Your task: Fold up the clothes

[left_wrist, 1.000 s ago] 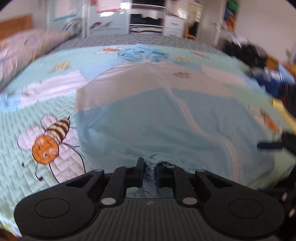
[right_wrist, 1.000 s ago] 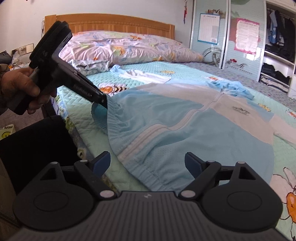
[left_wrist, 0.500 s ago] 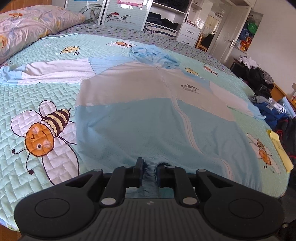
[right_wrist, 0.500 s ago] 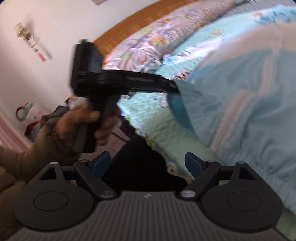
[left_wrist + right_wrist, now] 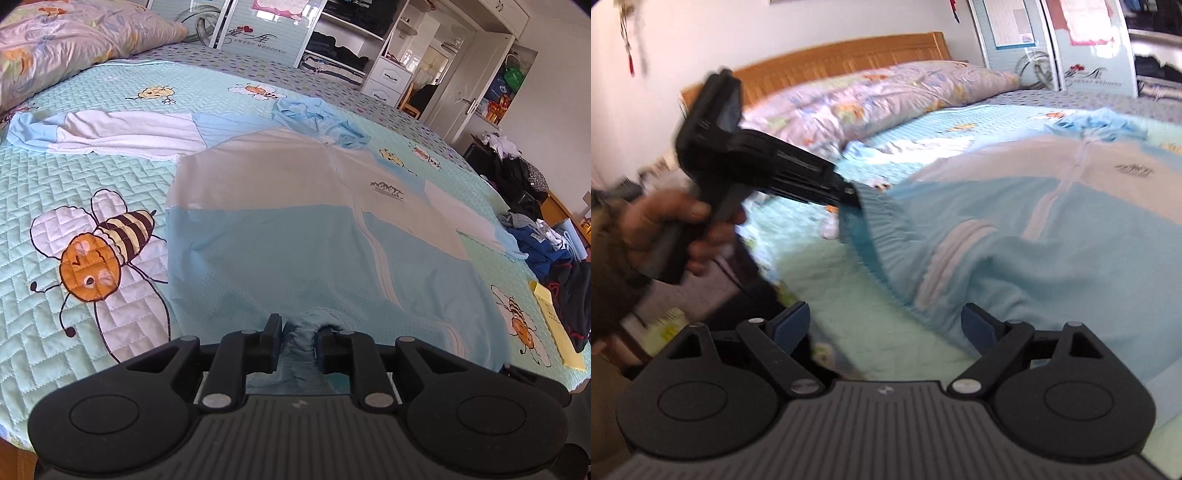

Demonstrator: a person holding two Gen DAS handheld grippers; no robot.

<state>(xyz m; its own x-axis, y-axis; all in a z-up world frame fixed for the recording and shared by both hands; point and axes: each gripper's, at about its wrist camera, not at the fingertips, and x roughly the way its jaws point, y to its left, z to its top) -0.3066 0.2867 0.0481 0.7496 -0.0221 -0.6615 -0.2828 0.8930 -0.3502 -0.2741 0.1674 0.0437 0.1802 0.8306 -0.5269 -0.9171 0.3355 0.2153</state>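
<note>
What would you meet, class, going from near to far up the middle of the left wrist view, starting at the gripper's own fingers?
Left gripper closed on the elastic hem → light blue and grey zip-up hooded jacket → its crumpled blue hood → dotted grey-purple bedsheet → pale wardrobe door lettered "Sweet Wedding".

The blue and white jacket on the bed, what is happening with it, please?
A person is folding clothes with a handheld gripper in each hand. The jacket lies spread flat, zipped, on the bee-pattern bedspread, sleeves out to the sides. The left gripper has the gathered bottom hem between its fingers, and its jaws have just been opening a little. The right gripper is open and empty, near the hem but not touching it. No fold has been made yet.
</note>
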